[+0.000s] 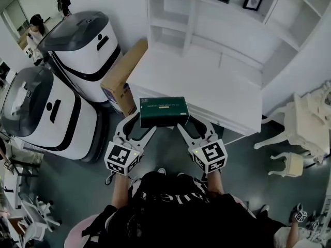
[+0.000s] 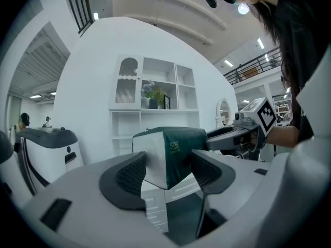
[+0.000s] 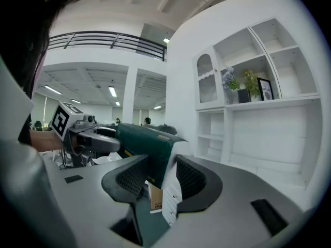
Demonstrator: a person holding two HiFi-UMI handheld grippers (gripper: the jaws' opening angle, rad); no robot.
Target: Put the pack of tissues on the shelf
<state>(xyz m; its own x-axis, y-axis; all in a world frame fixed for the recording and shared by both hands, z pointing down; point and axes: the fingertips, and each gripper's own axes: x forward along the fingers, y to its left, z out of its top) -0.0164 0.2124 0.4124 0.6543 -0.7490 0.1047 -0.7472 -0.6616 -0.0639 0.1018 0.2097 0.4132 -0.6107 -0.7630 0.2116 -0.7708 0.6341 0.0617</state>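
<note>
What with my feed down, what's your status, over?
Grippers: left gripper and right gripper both shut on dark green rectangular tissue pack, one each end. Pack at white desk edge, not yet on white shelf unit. Nothing seen blocking.

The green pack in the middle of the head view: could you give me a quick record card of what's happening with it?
Item: pack of tissues, dark green with white ends
Held by: left gripper on one end, right gripper on the other, both clamped on it
Position: held up, roughly level, at the near edge of the white desk
Destination: shelf unit at the back of the desk
Nearby: cardboard box beside the desk's left side
Status: not yet on the shelf
</note>
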